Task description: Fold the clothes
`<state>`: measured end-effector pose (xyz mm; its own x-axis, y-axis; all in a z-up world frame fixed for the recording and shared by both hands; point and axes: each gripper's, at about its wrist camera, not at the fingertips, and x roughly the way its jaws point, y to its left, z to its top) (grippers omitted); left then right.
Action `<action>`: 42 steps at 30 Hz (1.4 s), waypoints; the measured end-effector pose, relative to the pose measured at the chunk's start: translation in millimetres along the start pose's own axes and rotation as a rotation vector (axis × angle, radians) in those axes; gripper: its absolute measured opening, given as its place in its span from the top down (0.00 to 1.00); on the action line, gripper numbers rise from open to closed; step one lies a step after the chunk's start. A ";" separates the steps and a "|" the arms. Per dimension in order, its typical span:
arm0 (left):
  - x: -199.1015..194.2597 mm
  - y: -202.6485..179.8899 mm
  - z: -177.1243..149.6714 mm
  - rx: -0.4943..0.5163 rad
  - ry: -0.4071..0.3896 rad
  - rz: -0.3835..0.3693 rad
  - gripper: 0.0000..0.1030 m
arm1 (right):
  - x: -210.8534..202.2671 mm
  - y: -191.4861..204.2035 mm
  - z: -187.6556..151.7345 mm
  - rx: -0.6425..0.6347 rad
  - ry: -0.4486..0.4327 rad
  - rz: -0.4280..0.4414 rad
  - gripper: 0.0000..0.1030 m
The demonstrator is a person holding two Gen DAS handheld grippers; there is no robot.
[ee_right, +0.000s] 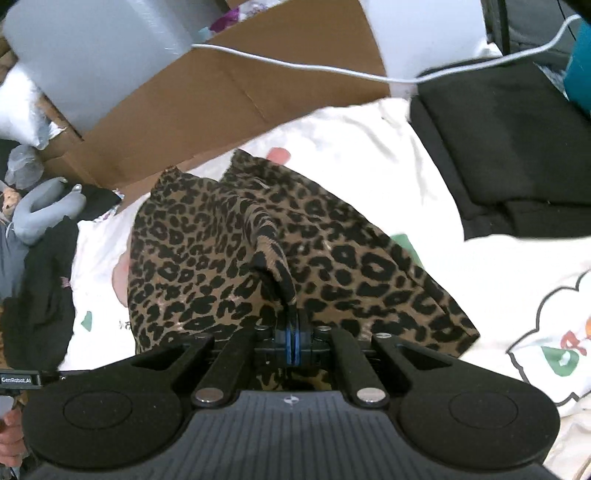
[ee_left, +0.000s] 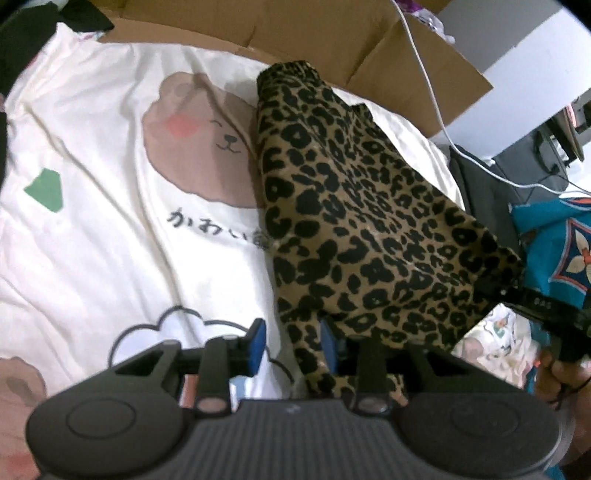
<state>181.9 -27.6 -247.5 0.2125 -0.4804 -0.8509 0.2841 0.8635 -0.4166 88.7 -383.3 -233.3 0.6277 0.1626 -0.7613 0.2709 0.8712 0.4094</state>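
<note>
A leopard-print garment (ee_left: pixel 354 206) lies bunched on a cream bedsheet with bear drawings (ee_left: pixel 92 221). My left gripper (ee_left: pixel 291 345) is open, its blue pads (ee_left: pixel 258 339) spread, with the garment's near edge hanging by the right pad. In the right wrist view the same garment (ee_right: pixel 229 258) is lifted into a ridge. My right gripper (ee_right: pixel 293 332) is shut on a pinched fold of it. The right gripper also shows in the left wrist view (ee_left: pixel 546 310), gripping the garment's far corner.
A cardboard box (ee_left: pixel 295 33) stands behind the bed, with a white cable (ee_right: pixel 295 66) across it. Folded black clothing (ee_right: pixel 517 147) lies at the right. A dark pile and a grey toy (ee_right: pixel 44 210) sit at the left. A teal patterned cloth (ee_left: pixel 561 243) is nearby.
</note>
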 end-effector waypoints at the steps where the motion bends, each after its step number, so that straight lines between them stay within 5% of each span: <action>1: 0.6 -0.2 -1.3 0.008 0.005 -0.001 0.66 | 1.1 -3.0 -2.7 0.006 0.003 -0.003 1.00; 17: 3.3 23.8 -28.4 0.077 0.093 -0.029 0.65 | 11.5 -58.1 -24.1 0.168 0.018 -0.077 0.99; 25: -0.8 38.9 -27.2 0.068 0.087 -0.013 0.65 | 6.2 -73.9 -14.7 0.201 -0.023 -0.113 0.77; 28: 0.9 37.4 -24.8 0.078 0.081 -0.002 0.65 | 6.9 -76.5 -13.7 0.204 -0.027 -0.125 0.77; 29: 2.5 35.1 -22.1 0.084 0.077 0.004 0.65 | 7.0 -76.7 -13.4 0.202 -0.028 -0.128 0.78; 31: 9.0 24.3 -13.0 0.106 0.075 0.021 0.65 | 7.1 -77.2 -12.8 0.198 -0.031 -0.133 0.98; 42: 22.9 -44.8 57.2 0.225 0.089 0.128 0.65 | -4.2 -89.6 -17.2 0.232 -0.034 -0.122 0.98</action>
<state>227.5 -86.1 -230.0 0.1802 -0.3460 -0.9208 0.4629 0.8558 -0.2310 49.2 -454.1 -275.4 0.6036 0.0437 -0.7961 0.5034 0.7534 0.4230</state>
